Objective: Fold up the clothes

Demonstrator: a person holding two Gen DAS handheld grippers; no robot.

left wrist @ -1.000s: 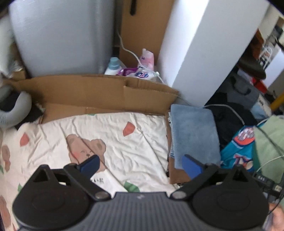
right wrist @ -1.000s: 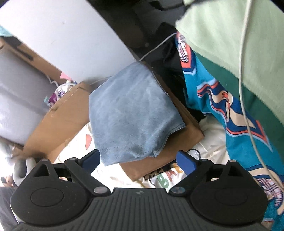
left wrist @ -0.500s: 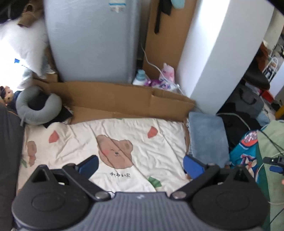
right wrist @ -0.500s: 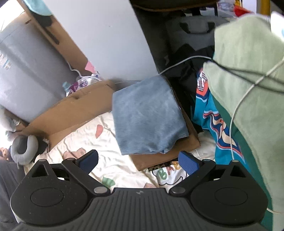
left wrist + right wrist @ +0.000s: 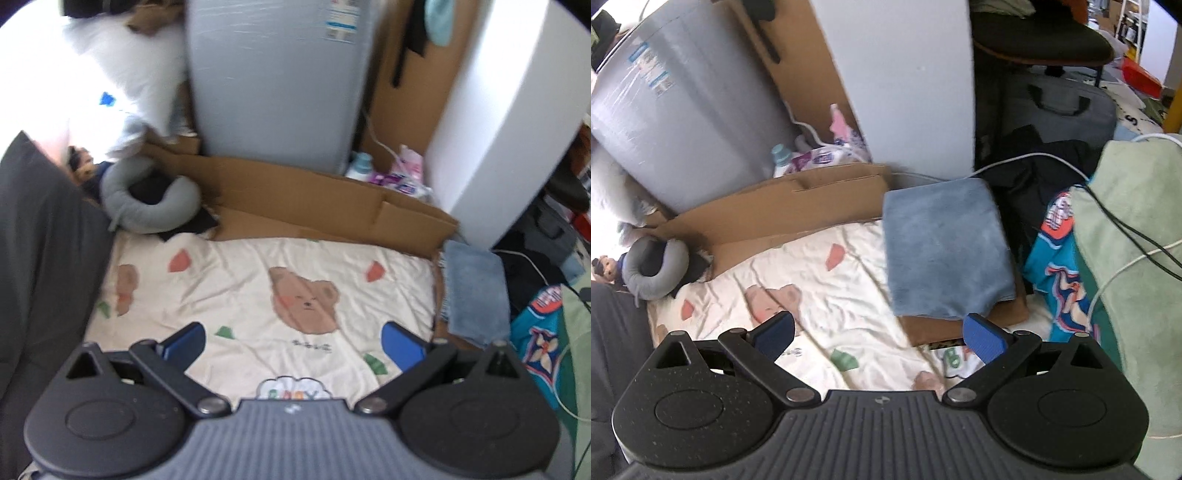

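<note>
A folded blue towel lies on a piece of brown cardboard at the right edge of a cream bear-print blanket; it also shows in the right wrist view. A teal patterned garment and a pale green garment lie heaped to the right. My left gripper is open and empty, held above the blanket. My right gripper is open and empty, above the blanket just left of the towel.
A flattened cardboard box borders the blanket's far side, with a grey appliance and a white panel behind. A grey neck pillow sits far left. A dark bag and cables lie right.
Both grippers have pulled back and risen, so more of the blanket and room shows. The right gripper has swung left, away from the towel. Both stay open and empty.
</note>
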